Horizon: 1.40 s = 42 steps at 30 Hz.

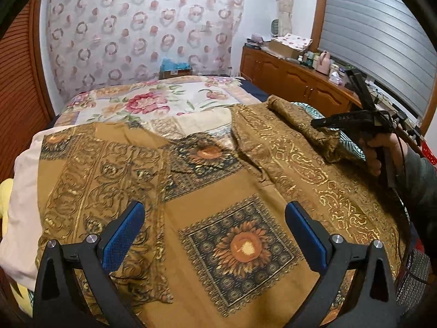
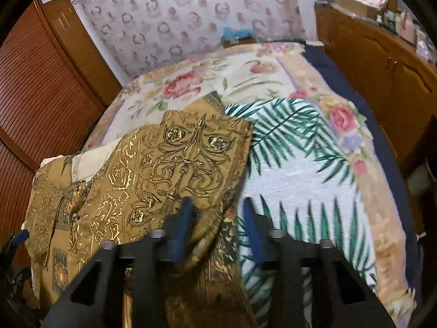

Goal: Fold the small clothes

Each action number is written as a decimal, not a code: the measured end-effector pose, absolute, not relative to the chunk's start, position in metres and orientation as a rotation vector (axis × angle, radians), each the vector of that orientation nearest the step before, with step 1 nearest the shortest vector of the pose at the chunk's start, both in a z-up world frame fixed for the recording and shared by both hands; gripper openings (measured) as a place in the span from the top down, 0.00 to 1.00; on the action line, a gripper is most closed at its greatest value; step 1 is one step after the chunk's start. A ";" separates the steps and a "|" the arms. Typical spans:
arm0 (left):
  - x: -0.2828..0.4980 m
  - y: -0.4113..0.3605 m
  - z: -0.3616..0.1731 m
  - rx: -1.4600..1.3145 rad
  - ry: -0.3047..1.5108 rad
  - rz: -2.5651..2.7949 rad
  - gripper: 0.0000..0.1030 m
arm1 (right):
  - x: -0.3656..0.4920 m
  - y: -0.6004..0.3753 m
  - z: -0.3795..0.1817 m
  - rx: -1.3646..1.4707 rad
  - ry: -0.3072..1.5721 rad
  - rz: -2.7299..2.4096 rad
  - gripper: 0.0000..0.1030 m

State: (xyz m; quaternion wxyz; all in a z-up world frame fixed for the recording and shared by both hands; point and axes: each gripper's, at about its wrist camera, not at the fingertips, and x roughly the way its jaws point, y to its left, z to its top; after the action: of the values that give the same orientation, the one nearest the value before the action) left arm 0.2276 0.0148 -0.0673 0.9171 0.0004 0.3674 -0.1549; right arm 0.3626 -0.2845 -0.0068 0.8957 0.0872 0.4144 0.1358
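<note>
A brown and gold patterned garment [image 1: 218, 191] with sunflower squares lies spread on the bed. My left gripper [image 1: 215, 227] is open and empty, hovering over its near part. My right gripper [image 2: 218, 218] has its jaws partly apart with a fold of the garment's right sleeve [image 2: 191, 150] lying between the blue pads [image 2: 185, 218]; the sleeve is lifted and folded over toward the garment's body. In the left wrist view the right gripper [image 1: 316, 123] sits at the far right with the rolled sleeve [image 1: 297, 120] at its tips.
A floral bedspread [image 1: 153, 101] covers the bed, with a palm-leaf cloth [image 2: 300, 169] under the garment's right side. A wooden cabinet [image 1: 295, 79] with bottles runs along the right. A louvred wooden door [image 2: 41, 95] stands at the left.
</note>
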 end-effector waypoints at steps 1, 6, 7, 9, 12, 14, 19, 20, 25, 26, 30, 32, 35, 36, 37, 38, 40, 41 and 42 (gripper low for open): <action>0.228 0.016 -0.068 -0.002 0.757 -0.316 0.00 | 0.361 -0.282 -0.002 0.168 0.839 0.285 0.88; 0.231 0.023 -0.071 -0.014 0.765 -0.302 0.00 | 0.353 -0.261 0.013 0.077 0.751 0.334 0.95; 0.231 0.022 -0.071 -0.016 0.765 -0.300 0.00 | 0.350 -0.257 0.014 0.056 0.744 0.332 0.95; 0.232 0.023 -0.071 -0.019 0.766 -0.301 0.00 | 0.348 -0.249 0.015 0.002 0.740 0.291 0.95; 0.230 0.022 -0.073 -0.015 0.768 -0.304 0.00 | 0.352 -0.245 0.006 -0.013 0.753 0.279 0.95; 0.229 0.022 -0.074 -0.009 0.770 -0.303 0.00 | 0.357 -0.245 0.003 -0.020 0.762 0.268 0.95; 0.228 0.023 -0.076 -0.015 0.777 -0.294 0.00 | 0.380 -0.240 -0.001 -0.055 0.792 0.218 0.87; 0.227 0.024 -0.077 -0.016 0.778 -0.291 0.00 | 0.384 -0.239 -0.001 -0.056 0.783 0.217 0.87; 0.228 0.027 -0.078 -0.018 0.781 -0.284 0.00 | 0.388 -0.232 0.014 -0.038 0.729 0.294 0.97; 0.228 0.027 -0.078 -0.017 0.782 -0.281 0.00 | 0.387 -0.228 0.016 -0.038 0.716 0.315 0.97; 0.228 0.032 -0.079 -0.022 0.781 -0.273 0.00 | 0.373 -0.210 0.026 -0.033 0.674 0.401 0.97; 0.229 0.037 -0.078 -0.032 0.776 -0.266 0.00 | 0.366 -0.198 0.032 -0.021 0.662 0.472 0.97; 0.231 0.044 -0.075 -0.047 0.765 -0.250 0.00 | 0.355 -0.175 0.037 -0.084 0.647 0.573 0.91; 0.232 0.047 -0.073 -0.055 0.758 -0.243 0.00 | 0.353 -0.169 0.036 -0.128 0.634 0.569 0.84; 0.232 0.051 -0.071 -0.063 0.752 -0.237 0.00 | 0.351 -0.166 0.034 -0.156 0.625 0.562 0.64; 0.232 0.056 -0.068 -0.073 0.741 -0.234 0.00 | 0.353 -0.166 0.031 -0.155 0.634 0.556 0.42; 0.234 0.065 -0.063 -0.082 0.728 -0.219 0.00 | 0.360 -0.174 0.025 -0.139 0.646 0.519 0.37; 0.235 0.070 -0.061 -0.084 0.721 -0.209 0.00 | 0.363 -0.179 0.022 -0.141 0.653 0.497 0.37; 0.237 0.075 -0.059 -0.087 0.715 -0.201 0.00 | 0.365 -0.181 0.020 -0.143 0.658 0.474 0.37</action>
State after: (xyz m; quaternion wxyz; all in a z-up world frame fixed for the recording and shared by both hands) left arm 0.2369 0.0749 -0.0585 0.9308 -0.0424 0.3494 -0.0984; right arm 0.3645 -0.1809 0.0204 0.9164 -0.0697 0.3199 0.2304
